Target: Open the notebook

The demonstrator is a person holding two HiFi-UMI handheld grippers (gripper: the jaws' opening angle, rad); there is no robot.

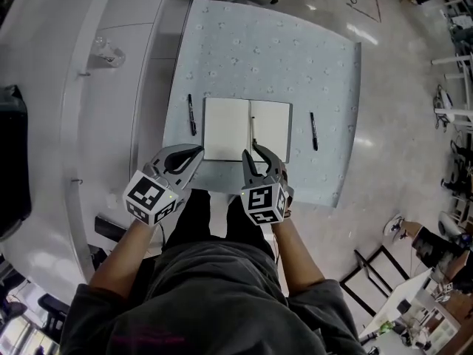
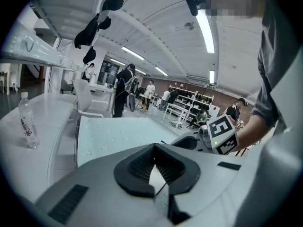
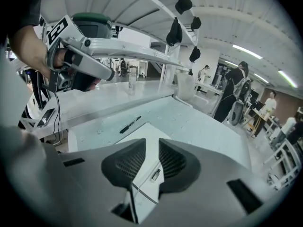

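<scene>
The notebook lies open and flat on the pale dotted table, showing two blank white pages. Its page also shows past the right gripper's jaws. Both grippers hang above the table's near edge, just short of the notebook. My left gripper is at the notebook's near left corner; its pad tips meet with nothing between them. My right gripper is over the near edge by the spine. Its jaws stand apart and hold nothing.
One black pen lies left of the notebook and another lies to its right. A plastic bottle stands on the white counter at the left. Several people and shelves are far behind the table.
</scene>
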